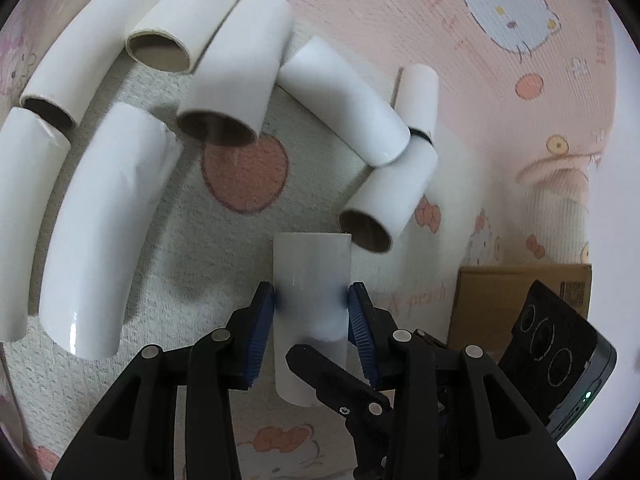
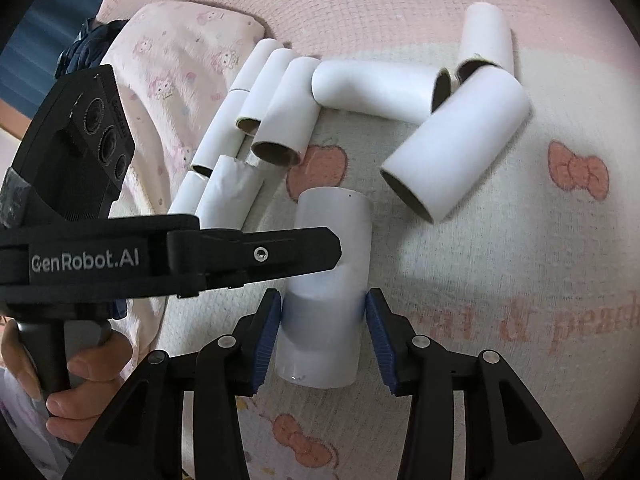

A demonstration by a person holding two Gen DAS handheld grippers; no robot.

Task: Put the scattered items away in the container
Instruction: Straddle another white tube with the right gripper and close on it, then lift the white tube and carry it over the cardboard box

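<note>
A white paper tube lies on a pink patterned blanket. My left gripper is shut on it, blue pads pressing both sides. The same tube shows in the right wrist view. My right gripper is shut on its near end, and the left gripper's finger crosses it from the left. Several more white tubes lie scattered beyond, some with open brown ends, also in the right wrist view.
A brown cardboard box stands at the right in the left wrist view, partly behind the right gripper's black body. A pink pillow lies at the left. A hand holds the left gripper's handle.
</note>
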